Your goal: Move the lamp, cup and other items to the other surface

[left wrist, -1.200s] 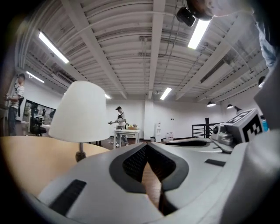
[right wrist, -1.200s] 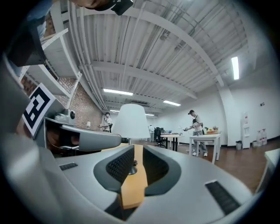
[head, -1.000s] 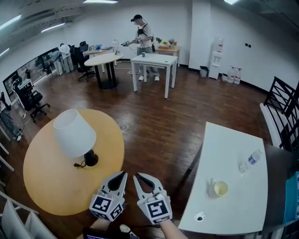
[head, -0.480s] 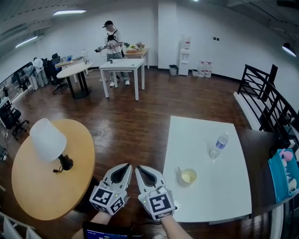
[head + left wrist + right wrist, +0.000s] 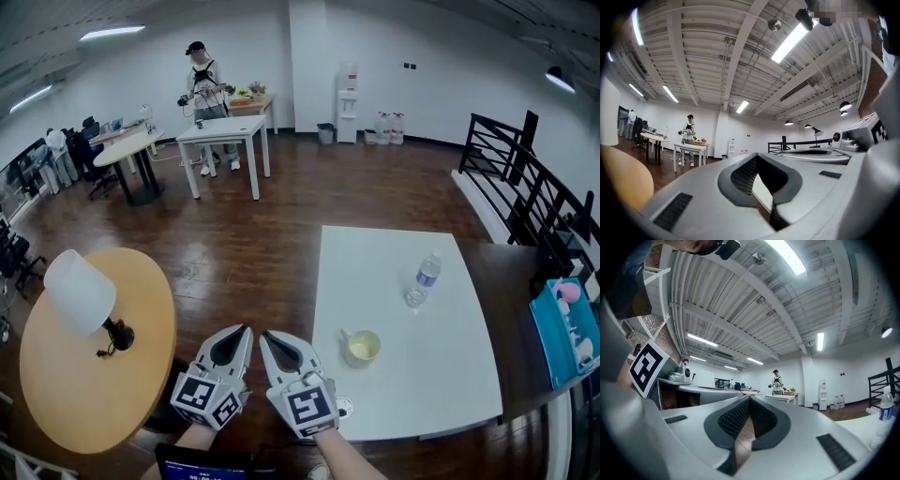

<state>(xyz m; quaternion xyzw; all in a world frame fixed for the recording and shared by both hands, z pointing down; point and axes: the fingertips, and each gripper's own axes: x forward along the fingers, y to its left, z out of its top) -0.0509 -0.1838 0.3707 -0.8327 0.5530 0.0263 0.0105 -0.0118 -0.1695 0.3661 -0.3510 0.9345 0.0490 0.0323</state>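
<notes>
Seen from above, the left gripper (image 5: 245, 330) and right gripper (image 5: 264, 336) are held side by side, near, over the dark wood floor (image 5: 272, 234). Each has its jaws pressed together and grips nothing. To the left, a white-shaded lamp (image 5: 82, 295) stands on a round wooden table (image 5: 56, 394). To the right is a white table (image 5: 441, 375) with a yellow cup (image 5: 362, 348) close to its near left corner and a water bottle (image 5: 427, 274) farther back. A person (image 5: 200, 80) stands by a far table.
</notes>
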